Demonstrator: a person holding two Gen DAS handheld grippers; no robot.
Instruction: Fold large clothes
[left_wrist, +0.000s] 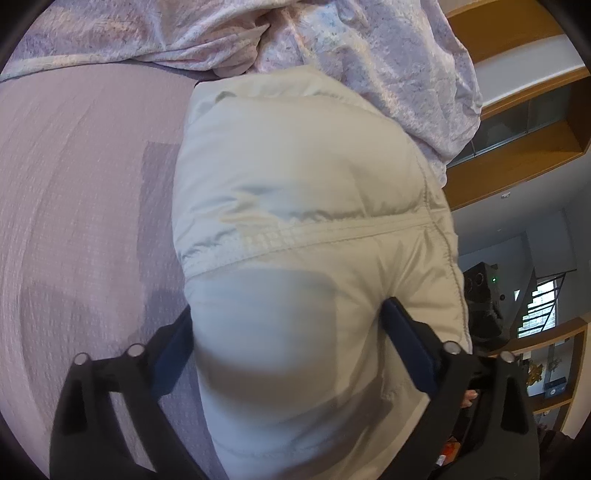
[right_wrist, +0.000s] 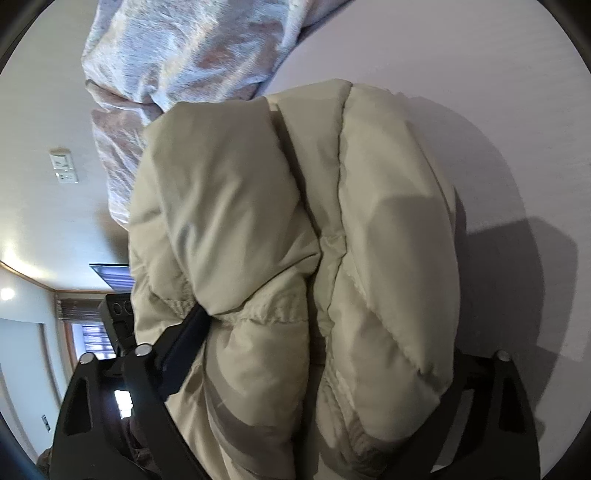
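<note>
A cream padded jacket (left_wrist: 303, 166), bundled in thick folds, lies on a lilac bed sheet (left_wrist: 74, 184). In the left wrist view my left gripper (left_wrist: 290, 308) has its jaws spread wide around the near end of the bundle. Both dark pads press into the puffy cloth, which bulges between them. In the right wrist view the jacket (right_wrist: 240, 192) fills the gap of my right gripper (right_wrist: 325, 321). Its left finger (right_wrist: 188, 332) digs into a stitched seam, and the other finger is hidden behind the padding.
A crumpled floral quilt (left_wrist: 332, 44) lies just beyond the jacket, and the same quilt (right_wrist: 184, 55) shows in the right wrist view. Wooden shelves (left_wrist: 517, 129) stand past the bed's right edge. A wall switch plate (right_wrist: 63, 168) shows at the left.
</note>
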